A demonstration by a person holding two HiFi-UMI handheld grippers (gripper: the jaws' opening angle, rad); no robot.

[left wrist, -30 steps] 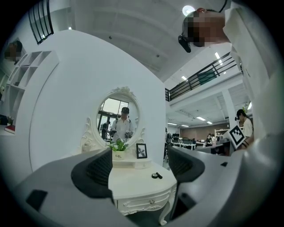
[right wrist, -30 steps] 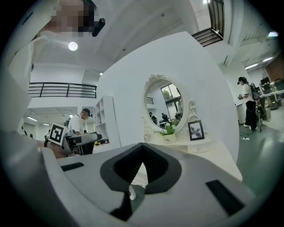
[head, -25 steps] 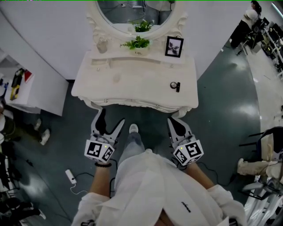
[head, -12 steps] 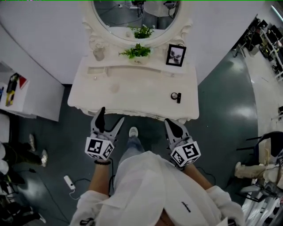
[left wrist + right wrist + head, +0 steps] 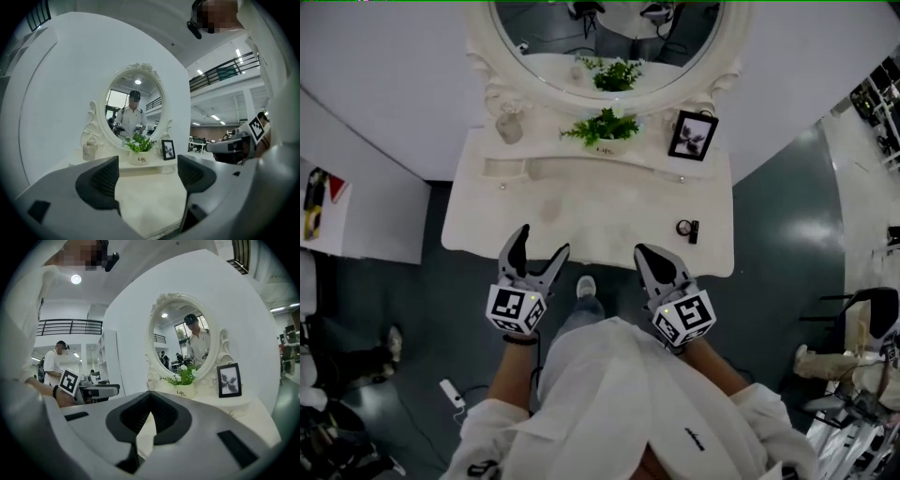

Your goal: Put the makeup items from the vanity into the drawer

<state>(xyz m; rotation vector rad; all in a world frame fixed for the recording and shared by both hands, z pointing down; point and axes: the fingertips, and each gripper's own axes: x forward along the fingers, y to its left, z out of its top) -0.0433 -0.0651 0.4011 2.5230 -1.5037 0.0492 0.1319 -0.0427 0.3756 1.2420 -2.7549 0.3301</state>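
Observation:
A white vanity (image 5: 581,202) stands in front of me in the head view. On its right part lie a small round compact (image 5: 683,227) and a black lipstick (image 5: 694,232), side by side. My left gripper (image 5: 540,242) hangs open over the vanity's front edge, nothing between its fingers; its own view shows the left gripper (image 5: 147,176) looking across the bare top. My right gripper (image 5: 645,253) is shut and holds nothing, at the front edge, left of and nearer than the makeup. In its own view the right gripper (image 5: 149,393) has its tips touching. No open drawer shows.
At the vanity's back stand a potted plant (image 5: 605,131), a framed picture (image 5: 694,136), a small jar (image 5: 508,122) and an oval mirror (image 5: 600,37). A white cabinet (image 5: 356,211) is at the left, a chair (image 5: 862,314) at the right, a power strip (image 5: 450,394) on the floor.
The vanity has come nearer and lower in the head view. Both grippers have moved forward from below the front edge to over it. Left stays open, right stays shut.

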